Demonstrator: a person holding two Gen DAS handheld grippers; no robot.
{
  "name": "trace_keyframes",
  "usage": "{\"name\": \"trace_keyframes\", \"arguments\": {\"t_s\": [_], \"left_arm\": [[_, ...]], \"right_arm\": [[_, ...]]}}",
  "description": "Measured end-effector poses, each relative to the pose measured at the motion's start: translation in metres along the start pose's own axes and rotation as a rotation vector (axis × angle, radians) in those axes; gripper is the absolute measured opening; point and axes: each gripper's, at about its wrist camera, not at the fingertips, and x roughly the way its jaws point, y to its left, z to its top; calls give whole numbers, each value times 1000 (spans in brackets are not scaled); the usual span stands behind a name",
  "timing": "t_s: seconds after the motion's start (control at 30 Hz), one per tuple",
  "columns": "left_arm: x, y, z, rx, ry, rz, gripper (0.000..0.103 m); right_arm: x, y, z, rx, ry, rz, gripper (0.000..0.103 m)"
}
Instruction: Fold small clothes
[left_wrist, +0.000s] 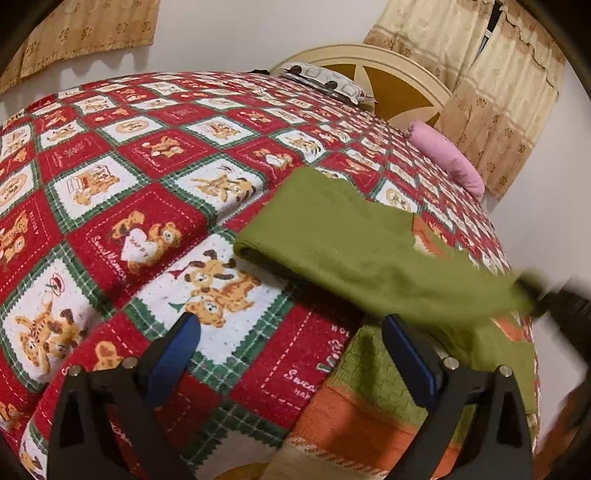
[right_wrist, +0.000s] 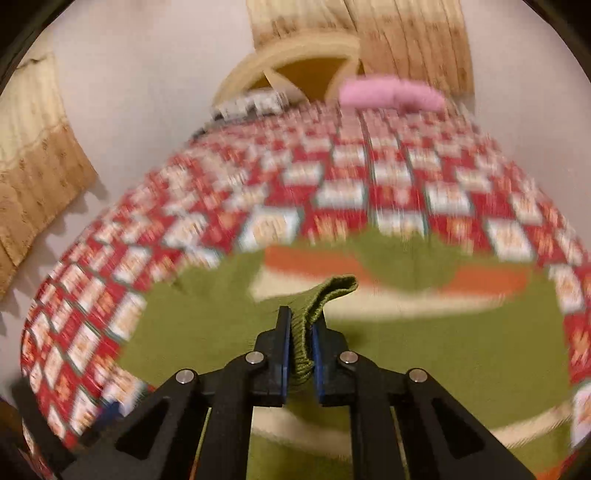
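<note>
A small green knitted sweater (left_wrist: 354, 240) with orange and cream stripes lies on a bed covered by a red, white and green teddy-bear quilt (left_wrist: 140, 192). In the left wrist view my left gripper (left_wrist: 291, 332) is open and empty just above the quilt, its right finger over the sweater's striped hem (left_wrist: 354, 406). A green sleeve is stretched toward the right, where my right gripper (left_wrist: 543, 295) shows blurred. In the right wrist view my right gripper (right_wrist: 300, 332) is shut on the ribbed green cuff (right_wrist: 332, 291) and holds it above the sweater's body (right_wrist: 406, 354).
A pink bolster (left_wrist: 447, 158) and a patterned pillow (left_wrist: 325, 79) lie at the head of the bed by a cream headboard (left_wrist: 388, 77). Beige curtains (left_wrist: 491, 92) hang behind. The bed's right edge (left_wrist: 517, 258) drops off close to the sweater.
</note>
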Motion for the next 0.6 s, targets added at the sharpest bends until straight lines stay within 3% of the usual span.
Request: {"name": "trace_keyframes", "arguments": {"t_s": [0.17,0.33,0.5,0.6], "left_arm": [[1,-1,0,9,4,12,101],[2,-1,1,14,7,17,101],[2,-2,1,17,8,22,101],[3,-4,0,27,10,35,101]], "right_arm": [[-63,8,52,-44,-182,6,9],[-105,-22,61,-71,-279,-84,6],[-96,-100,33,18,-201,-206,5],[-76,-143,3,140,-92,-170,6]]}}
